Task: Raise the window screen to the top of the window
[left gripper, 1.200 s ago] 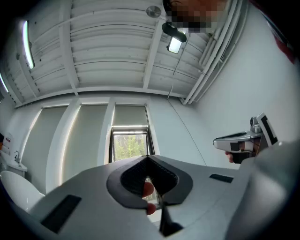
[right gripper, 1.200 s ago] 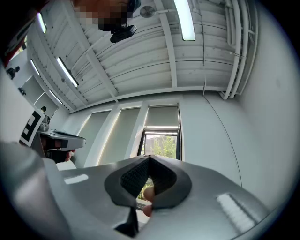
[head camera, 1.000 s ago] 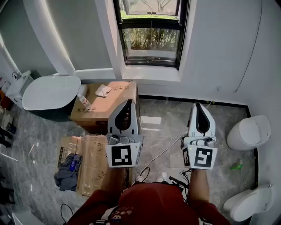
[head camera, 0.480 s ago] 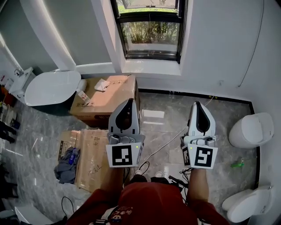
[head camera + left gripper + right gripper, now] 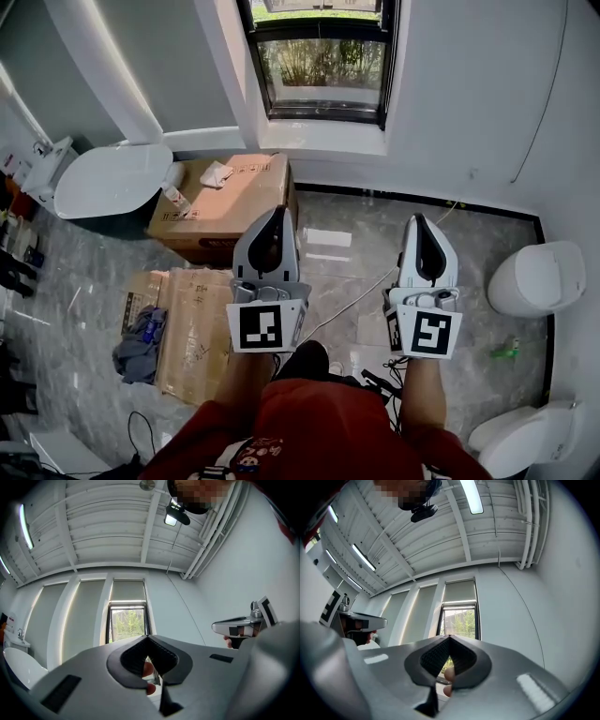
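Head view | left gripper (image 5: 274, 217) and right gripper (image 5: 422, 225) held side by side | both jaws closed, nothing gripped | window (image 5: 323, 70) faced, well apart

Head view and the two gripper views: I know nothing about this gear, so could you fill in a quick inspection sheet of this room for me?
Surface: grey marble-look floor, partly covered.
Job's things: window in the far wall, greenery showing through the glass; where the screen sits cannot be told.
Clutter: cardboard box, flattened cardboard, grey cloth, white toilet, white ceramic fixture by the right wall.
Grippers: left gripper and right gripper both shut, holding nothing, apart from the window.
Cables: white cable across the floor; thin wire on the right wall.
Surroundings: white walls, ribbed ceiling, strip light.
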A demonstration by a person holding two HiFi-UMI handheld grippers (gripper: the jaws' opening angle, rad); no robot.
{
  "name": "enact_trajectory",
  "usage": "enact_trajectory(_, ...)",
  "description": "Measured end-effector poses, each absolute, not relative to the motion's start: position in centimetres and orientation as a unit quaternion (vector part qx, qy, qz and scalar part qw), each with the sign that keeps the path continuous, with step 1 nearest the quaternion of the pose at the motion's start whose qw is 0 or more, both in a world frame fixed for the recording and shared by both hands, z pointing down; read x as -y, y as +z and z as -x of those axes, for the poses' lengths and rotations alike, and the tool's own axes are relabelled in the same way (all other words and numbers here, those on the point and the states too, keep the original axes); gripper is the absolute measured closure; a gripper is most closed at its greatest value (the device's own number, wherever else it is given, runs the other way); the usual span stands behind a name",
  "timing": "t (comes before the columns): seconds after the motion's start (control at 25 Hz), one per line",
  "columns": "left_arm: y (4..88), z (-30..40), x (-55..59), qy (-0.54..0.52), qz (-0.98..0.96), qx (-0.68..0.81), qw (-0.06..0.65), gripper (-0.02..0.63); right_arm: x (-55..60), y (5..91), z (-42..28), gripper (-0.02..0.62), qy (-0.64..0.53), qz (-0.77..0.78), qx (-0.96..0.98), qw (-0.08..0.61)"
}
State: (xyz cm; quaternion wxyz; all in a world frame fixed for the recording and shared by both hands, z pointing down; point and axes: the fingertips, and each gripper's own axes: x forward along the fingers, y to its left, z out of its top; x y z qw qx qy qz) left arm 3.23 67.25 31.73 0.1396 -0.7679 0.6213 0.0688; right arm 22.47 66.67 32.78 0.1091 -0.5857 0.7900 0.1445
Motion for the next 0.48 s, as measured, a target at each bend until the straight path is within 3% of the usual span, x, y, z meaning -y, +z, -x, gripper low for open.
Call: enact_trajectory(0.48,32.5,-2.2,-61.9,0.082,0.762,-0.63,0.127,0.601,-61.1,33.2,-21.6,0.586,0.154,0.578,-0.794,0.105)
